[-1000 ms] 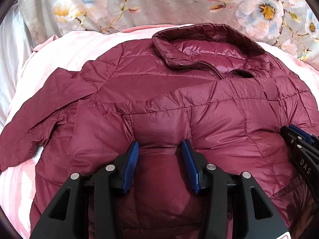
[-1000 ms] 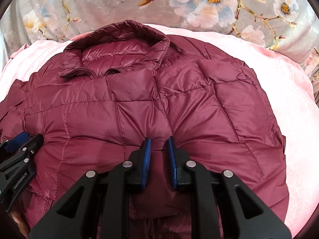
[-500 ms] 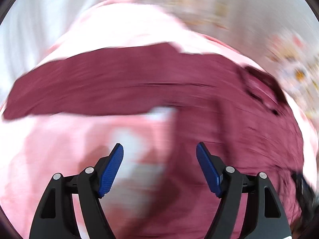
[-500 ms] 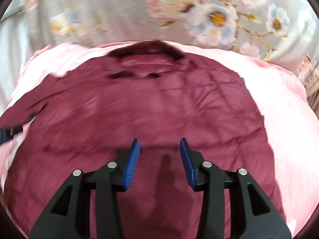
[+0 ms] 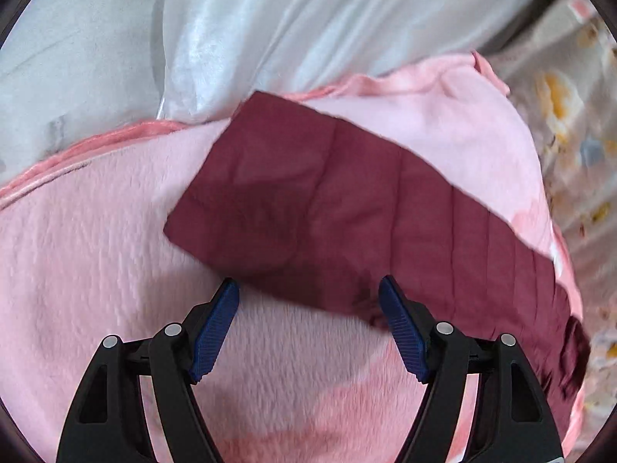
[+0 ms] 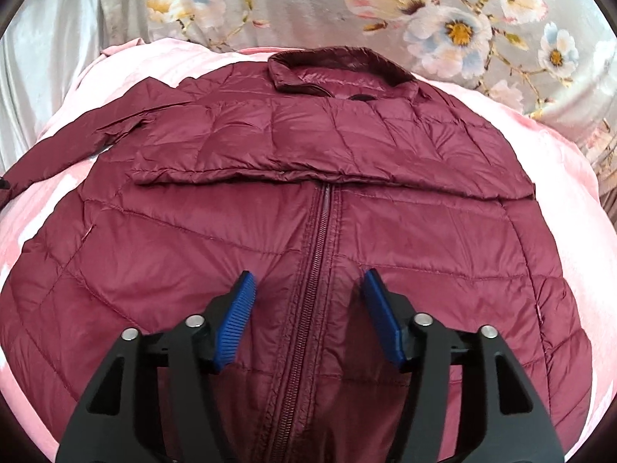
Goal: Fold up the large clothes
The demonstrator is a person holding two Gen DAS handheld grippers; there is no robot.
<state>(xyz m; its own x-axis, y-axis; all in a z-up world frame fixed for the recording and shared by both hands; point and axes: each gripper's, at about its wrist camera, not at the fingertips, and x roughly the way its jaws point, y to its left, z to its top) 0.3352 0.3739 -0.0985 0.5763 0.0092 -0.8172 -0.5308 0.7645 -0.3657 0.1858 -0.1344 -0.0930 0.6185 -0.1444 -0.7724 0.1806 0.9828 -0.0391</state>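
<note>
A maroon quilted jacket (image 6: 405, 231) lies front up on a pink blanket (image 6: 559, 162), collar (image 6: 339, 61) at the far side. One sleeve (image 6: 308, 146) is folded across the chest. The other sleeve (image 6: 69, 142) stretches out to the left. My right gripper (image 6: 308, 289) hovers over the zipper (image 6: 316, 250); its jaws are opening and the pads press on nothing. In the left wrist view that outstretched sleeve (image 5: 327, 200) lies flat on the blanket (image 5: 96, 250). My left gripper (image 5: 308, 301) stands open just at the sleeve's near edge, holding nothing.
Pale satin bedding (image 5: 270, 19) bunches up beyond the blanket's edge at the left. Grey fabric printed with flowers (image 6: 424, 11) runs along the far side behind the collar. The blanket shows pink around the jacket on the right.
Both grippers opened and let go of the jacket fabric. The left one swung far to the left and rolled, now facing the outstretched sleeve. The right one drew back over the zipper.
</note>
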